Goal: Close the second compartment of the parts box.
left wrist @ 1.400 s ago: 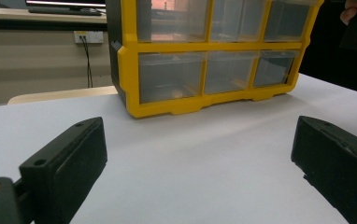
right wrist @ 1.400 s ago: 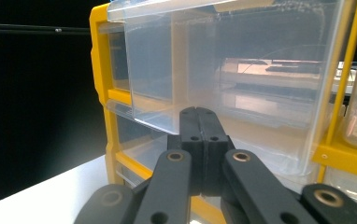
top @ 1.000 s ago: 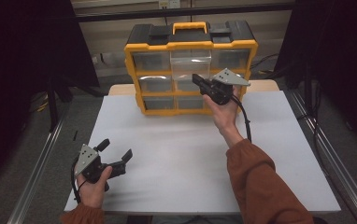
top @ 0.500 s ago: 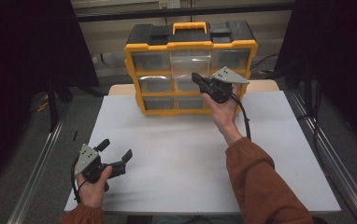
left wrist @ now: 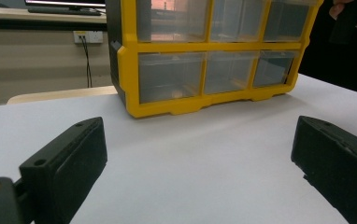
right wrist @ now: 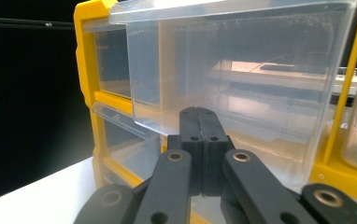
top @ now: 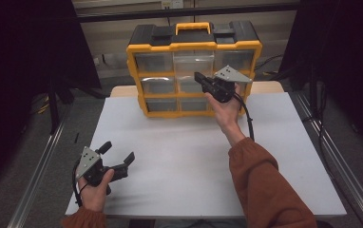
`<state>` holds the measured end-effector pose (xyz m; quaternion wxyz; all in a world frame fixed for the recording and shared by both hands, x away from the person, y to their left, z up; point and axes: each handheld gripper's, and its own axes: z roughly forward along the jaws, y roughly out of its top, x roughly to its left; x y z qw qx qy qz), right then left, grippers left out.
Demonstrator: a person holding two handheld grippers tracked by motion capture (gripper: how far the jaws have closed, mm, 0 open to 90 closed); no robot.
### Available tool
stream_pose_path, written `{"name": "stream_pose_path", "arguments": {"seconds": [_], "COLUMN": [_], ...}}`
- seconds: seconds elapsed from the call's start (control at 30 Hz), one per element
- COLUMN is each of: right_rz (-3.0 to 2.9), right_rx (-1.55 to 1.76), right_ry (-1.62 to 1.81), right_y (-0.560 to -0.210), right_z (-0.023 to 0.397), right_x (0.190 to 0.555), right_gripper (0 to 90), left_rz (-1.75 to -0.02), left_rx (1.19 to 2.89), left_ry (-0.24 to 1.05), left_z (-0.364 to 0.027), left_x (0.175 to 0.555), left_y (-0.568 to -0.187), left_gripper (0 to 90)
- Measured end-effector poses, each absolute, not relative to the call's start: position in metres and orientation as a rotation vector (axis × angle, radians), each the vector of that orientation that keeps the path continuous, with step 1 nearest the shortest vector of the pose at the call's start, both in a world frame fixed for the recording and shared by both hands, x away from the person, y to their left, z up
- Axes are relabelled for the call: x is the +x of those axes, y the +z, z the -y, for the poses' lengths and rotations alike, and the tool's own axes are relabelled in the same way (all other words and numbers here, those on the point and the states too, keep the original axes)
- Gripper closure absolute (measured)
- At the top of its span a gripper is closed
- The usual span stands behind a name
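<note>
Tongs (right wrist: 199, 122) shut at clear drawer (right wrist: 242, 74)

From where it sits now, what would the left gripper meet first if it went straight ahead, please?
Probably the yellow drawer cabinet: the left gripper, jaws open, points across bare white table at its bottom drawers.

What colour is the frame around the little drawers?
Yellow. The frame around the clear drawers shows best in the left gripper view.
</note>
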<state>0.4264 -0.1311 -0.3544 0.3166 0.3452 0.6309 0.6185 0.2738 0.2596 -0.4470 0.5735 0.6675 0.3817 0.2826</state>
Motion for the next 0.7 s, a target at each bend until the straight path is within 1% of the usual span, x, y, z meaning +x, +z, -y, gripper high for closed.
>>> {"name": "stream_pose_path", "arguments": {"seconds": [0.7], "right_rz": [-1.657], "right_rx": [0.907], "right_ry": [1.604], "right_y": [-0.3529], "right_z": [0.1303], "right_x": [0.4327], "right_gripper": [90.0], "left_rz": [-0.886], "left_rx": [1.566], "left_ry": [0.649], "left_z": [-0.2603], "left_x": [0.2739], "left_y": [-0.4471], "left_gripper": [3.6]}}
